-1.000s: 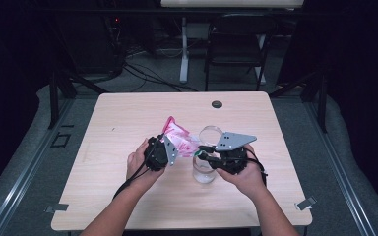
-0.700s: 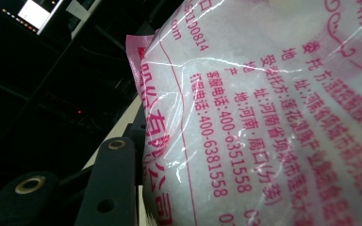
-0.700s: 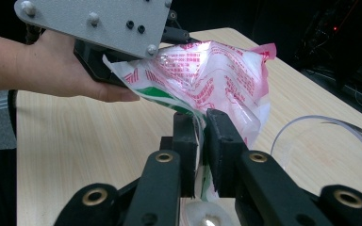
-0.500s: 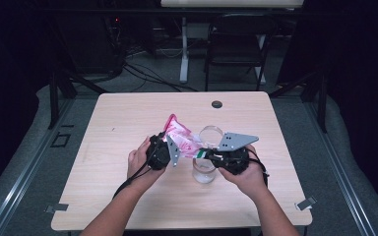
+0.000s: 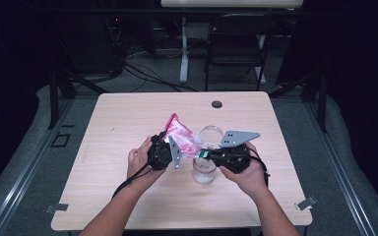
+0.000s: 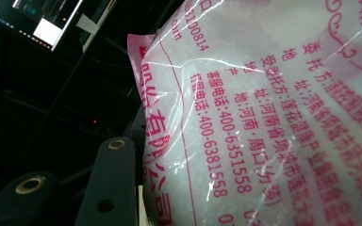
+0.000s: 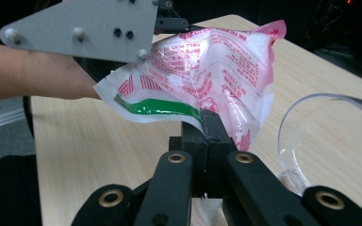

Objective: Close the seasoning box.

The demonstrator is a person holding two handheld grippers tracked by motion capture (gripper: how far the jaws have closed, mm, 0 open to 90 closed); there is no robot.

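Now, the setting first: a pale wooden table (image 5: 128, 196) stands in a dark room, grey floor around it, a folding chair (image 5: 236, 46) and a tangle of cables (image 5: 142, 66) behind the far edge. A small dark round disc (image 5: 217, 104) lies on the tabletop near that far edge, well apart from the action. Two clear glass jars (image 5: 204, 169) stand near the middle of the table, one just behind the other, both right below the grippers in the high view.

And there is the pink-and-white printed bag (image 5: 181, 140), held up off the table between the two hands. The left gripper (image 5: 170, 150) has it from the person's left side; in the left gripper view the plastic presses right up against one black jaw, the other jaw hidden behind the bag, so it is clamped on the bag's body. The right gripper (image 7: 202, 127) has just been closing, and its jaws now stand pinched together on the bag's lower corner, right at the green strip along the seal. The thin plastic edge disappears between those fingers (image 7: 217, 127). Seen from the right gripper, the bag hangs tilted above the wood, with a jar's rim just beside it on the right.
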